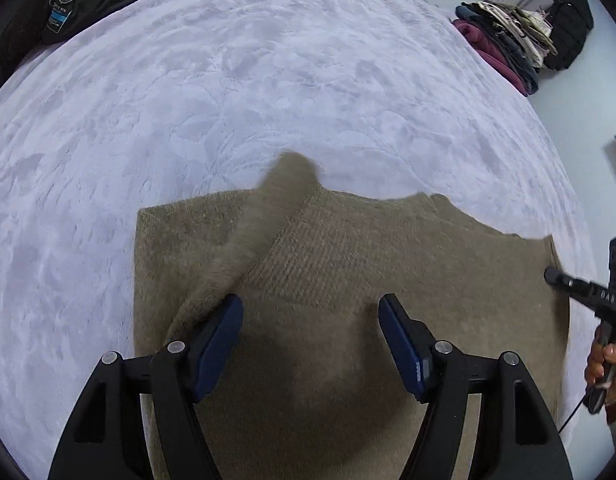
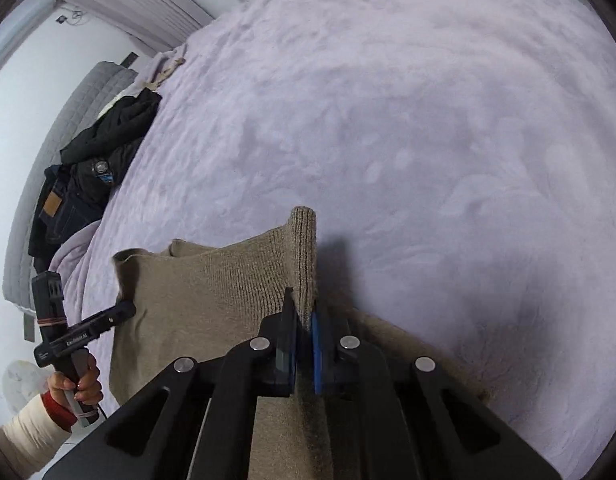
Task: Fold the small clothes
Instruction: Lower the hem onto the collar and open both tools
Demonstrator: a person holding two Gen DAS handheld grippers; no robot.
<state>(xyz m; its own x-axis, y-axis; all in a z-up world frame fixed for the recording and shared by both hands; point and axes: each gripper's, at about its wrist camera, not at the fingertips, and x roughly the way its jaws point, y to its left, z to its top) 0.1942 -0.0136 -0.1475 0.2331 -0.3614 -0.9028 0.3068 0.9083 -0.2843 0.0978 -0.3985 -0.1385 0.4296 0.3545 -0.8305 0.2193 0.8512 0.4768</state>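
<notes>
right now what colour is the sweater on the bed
Tan-brown knit sweater, plain, no print; it shows best in the left wrist view.

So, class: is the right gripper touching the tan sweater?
Touching. The right wrist view shows the right gripper pinching a raised ribbed fold of the tan sweater between its closed fingers.

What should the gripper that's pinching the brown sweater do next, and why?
Probably carry the pinched sleeve inward across the sweater and let go. The right gripper holds it upright off the blanket, while the left gripper hangs open above the body.
</notes>
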